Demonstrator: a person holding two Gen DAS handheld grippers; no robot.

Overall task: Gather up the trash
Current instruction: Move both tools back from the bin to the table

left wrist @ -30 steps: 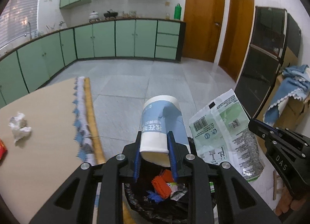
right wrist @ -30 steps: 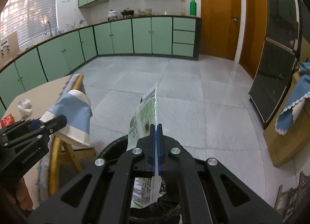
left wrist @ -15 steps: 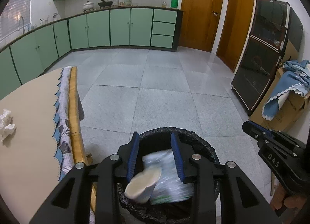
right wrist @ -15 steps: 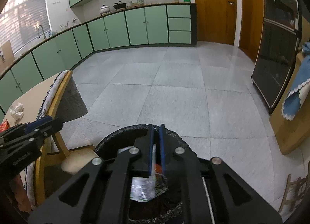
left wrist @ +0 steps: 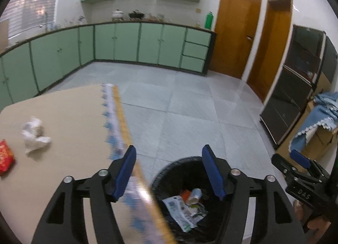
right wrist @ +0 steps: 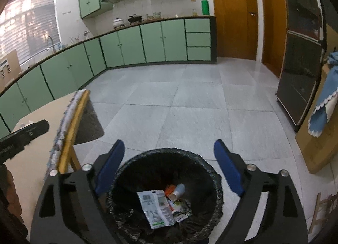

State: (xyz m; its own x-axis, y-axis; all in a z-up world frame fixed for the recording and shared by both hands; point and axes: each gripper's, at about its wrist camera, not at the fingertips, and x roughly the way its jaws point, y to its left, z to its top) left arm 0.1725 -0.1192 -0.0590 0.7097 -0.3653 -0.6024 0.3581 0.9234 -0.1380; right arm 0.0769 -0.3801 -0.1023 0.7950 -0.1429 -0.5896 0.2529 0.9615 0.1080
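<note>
While both grippers hang above the bin (right wrist: 213, 177), neither holds anything. The right gripper (right wrist: 169, 169) sits directly over the bin mouth, its jaws opening and already wide, with only the bin's interior visible between the blue pads (right wrist: 229, 172). The left gripper (left wrist: 169, 172) is over the table's (left wrist: 69, 113) edge and the bin's left rim, its jaws likewise opening, nothing gripped; the fringed table edge and the bin show through the gap. Inside the black-lined bin lie a white-and-green wrapper (right wrist: 157, 209), flat and face up, a paper cup (right wrist: 177, 191) on its side just beside it, and an orange scrap (right wrist: 170, 189) touching the cup. Smaller litter beneath these is too dark to identify. On the table, well apart from the bin, remain a crumpled white tissue (left wrist: 33, 134) and, near it at the frame's left edge, a red packet (left wrist: 5, 157). A person's hand is partly visible behind the right gripper in the left wrist view.
</note>
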